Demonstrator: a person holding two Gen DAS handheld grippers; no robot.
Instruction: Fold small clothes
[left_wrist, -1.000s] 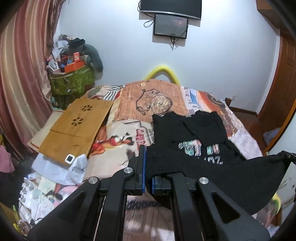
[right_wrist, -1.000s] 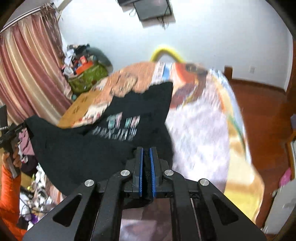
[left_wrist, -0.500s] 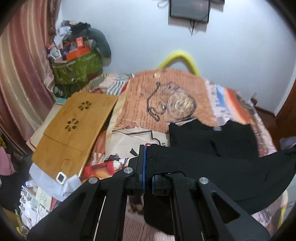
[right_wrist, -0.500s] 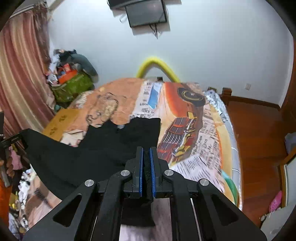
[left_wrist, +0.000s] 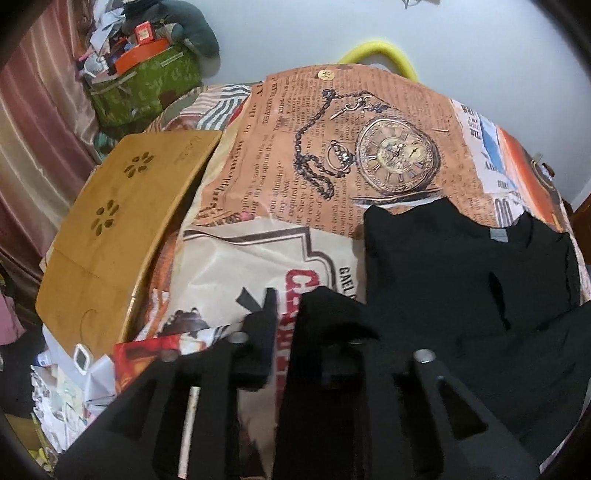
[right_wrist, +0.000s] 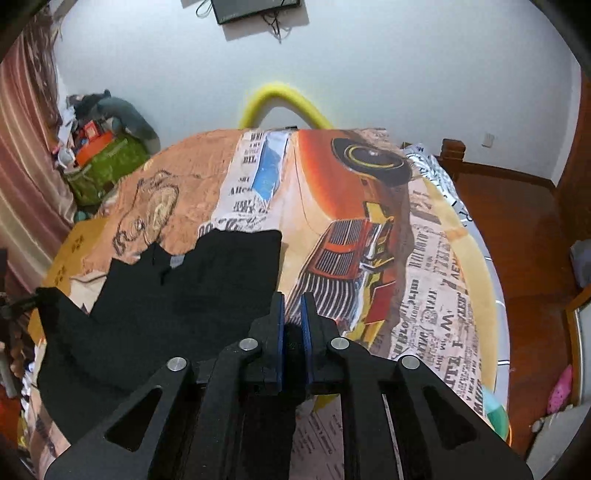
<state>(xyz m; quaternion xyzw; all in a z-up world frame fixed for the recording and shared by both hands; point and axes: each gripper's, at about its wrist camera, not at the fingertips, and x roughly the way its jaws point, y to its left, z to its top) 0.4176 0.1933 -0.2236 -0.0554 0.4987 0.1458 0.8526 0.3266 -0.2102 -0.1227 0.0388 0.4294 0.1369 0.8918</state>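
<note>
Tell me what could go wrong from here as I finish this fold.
1. The left claw has just been opening. Only the bedspread shows in its gap, but the black shirt hangs draped over one side of it. Pulling away could drag the folded layer back open.
2. The right claw looks clamped on the shirt's edge. With one side freed and one held, any tug may skew or bunch the fold.

Left hand-held gripper (left_wrist: 291, 314) seen at lower centre, jaws just opened, black garment (left_wrist: 461, 280) draped over right finger. Garment spread at right on printed bedspread (left_wrist: 332, 155). Wooden board (left_wrist: 122, 229) noted at left.
</note>
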